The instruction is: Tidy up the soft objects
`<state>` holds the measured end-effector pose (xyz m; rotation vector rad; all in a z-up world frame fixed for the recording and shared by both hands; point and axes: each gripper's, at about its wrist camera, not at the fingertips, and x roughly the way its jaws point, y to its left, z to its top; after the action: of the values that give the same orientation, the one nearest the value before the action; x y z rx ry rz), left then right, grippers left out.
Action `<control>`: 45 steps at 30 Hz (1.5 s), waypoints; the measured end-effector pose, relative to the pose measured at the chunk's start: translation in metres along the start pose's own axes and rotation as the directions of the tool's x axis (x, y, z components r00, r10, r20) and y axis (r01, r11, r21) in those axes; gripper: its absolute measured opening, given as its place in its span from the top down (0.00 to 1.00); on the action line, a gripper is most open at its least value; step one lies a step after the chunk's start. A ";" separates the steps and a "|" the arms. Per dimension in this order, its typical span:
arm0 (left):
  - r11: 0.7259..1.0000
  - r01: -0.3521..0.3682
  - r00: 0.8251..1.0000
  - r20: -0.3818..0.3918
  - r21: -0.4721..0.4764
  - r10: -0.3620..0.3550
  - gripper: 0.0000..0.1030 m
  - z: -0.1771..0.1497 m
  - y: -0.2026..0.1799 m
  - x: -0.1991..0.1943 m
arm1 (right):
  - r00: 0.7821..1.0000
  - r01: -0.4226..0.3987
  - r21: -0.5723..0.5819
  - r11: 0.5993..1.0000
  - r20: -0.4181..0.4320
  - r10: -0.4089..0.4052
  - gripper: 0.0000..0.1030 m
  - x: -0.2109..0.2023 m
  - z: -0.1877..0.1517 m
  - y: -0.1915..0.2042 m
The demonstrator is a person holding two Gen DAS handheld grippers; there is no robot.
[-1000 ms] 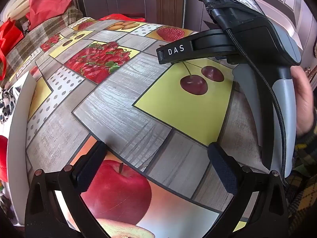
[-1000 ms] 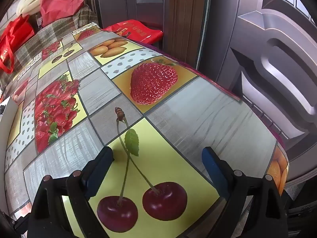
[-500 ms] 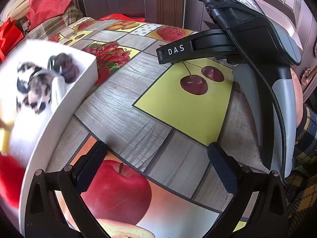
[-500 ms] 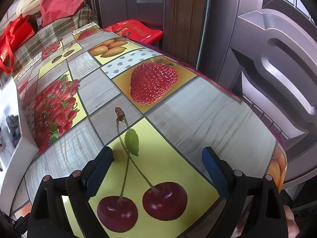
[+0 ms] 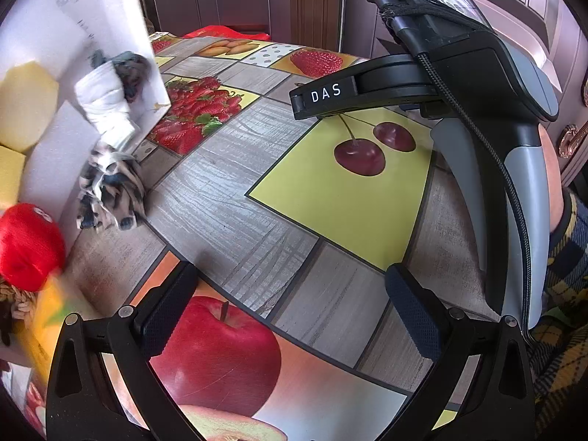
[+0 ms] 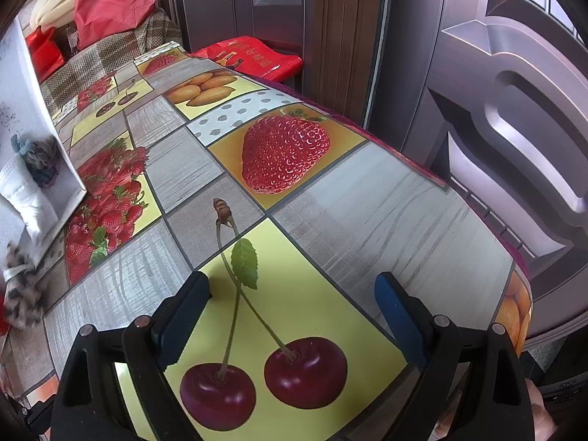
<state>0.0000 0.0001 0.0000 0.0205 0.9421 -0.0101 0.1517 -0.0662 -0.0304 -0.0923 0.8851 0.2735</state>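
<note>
Left wrist view
- Left gripper: black two-finger tool with dark textured pads, jaws spread wide, nothing between them, hanging over the table.
- Table: covered by a glossy oilcloth printed with fruit panels and grey wood-grain squares; a red apple print lies under the left finger, a cherry print on yellow further out.
- White box: a white foam-like container tipped up at the left edge, its open side facing the table, blurred.
- White folded cloth: spilling from the box mouth, with a dark grey knitted bundle just behind it against the box wall.
- Leopard-print fabric piece: crumpled, lying on the table right at the foot of the box.
- Red plush item: at the far left edge beside the box; yellow foam blocks sit higher up inside it.
- Right gripper body: black and grey handle marked DAS, held by a hand in a plaid sleeve, on the right.

Right wrist view
- Right gripper: blue-padded fingers set wide apart, empty, above the cherry print.
- White box: tipped at the left edge, white cloth and grey bundle visible in it.
- Leopard-print fabric: on the table below the box, well apart from the fingers.
</note>
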 end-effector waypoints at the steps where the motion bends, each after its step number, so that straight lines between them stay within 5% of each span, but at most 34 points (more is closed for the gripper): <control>1: 1.000 0.000 1.000 0.000 0.000 0.000 0.00 0.000 0.000 0.000 | 1.000 0.001 -0.002 1.000 0.000 -0.001 0.11 0.000 0.000 0.000; 45: 1.000 0.002 1.000 0.000 -0.001 -0.002 0.00 -0.001 0.000 -0.001 | 1.000 -0.018 -0.032 0.999 0.000 0.018 0.11 0.003 0.003 0.003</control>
<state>-0.0015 -0.0001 -0.0002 0.0191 0.9422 -0.0113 0.1552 -0.0621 -0.0303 -0.1139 0.8822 0.3044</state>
